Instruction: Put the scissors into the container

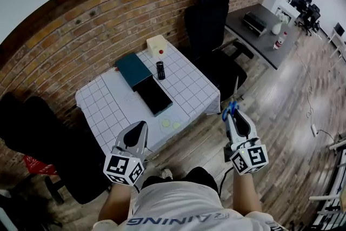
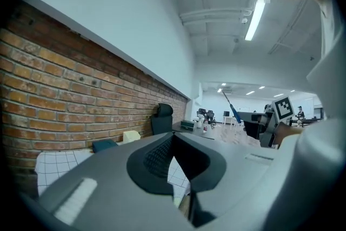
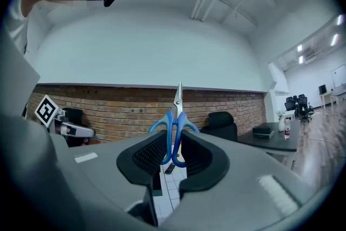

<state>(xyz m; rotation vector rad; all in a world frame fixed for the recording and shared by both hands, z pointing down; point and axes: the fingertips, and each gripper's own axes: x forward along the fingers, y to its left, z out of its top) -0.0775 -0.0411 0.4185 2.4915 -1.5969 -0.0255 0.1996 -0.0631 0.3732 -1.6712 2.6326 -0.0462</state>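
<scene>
My right gripper (image 1: 231,116) is shut on the blue handles of the scissors (image 1: 232,105), whose blades point up and away, off the table's right side over the wooden floor. In the right gripper view the scissors (image 3: 174,121) stand upright between the pads of that gripper (image 3: 172,146). The dark open container (image 1: 154,97) lies on the white gridded table (image 1: 108,103), to the left of the scissors and farther out. My left gripper (image 1: 138,130) hovers near the table's front edge; its tips (image 2: 173,143) meet with nothing between them.
A teal box (image 1: 133,70), a black remote (image 1: 160,70) and a beige box (image 1: 157,45) sit behind the container. Two pale discs (image 1: 170,124) lie near the front edge. Black chairs (image 1: 208,24) stand beyond the table and at its left (image 1: 43,138). A grey desk (image 1: 259,35) is at the right.
</scene>
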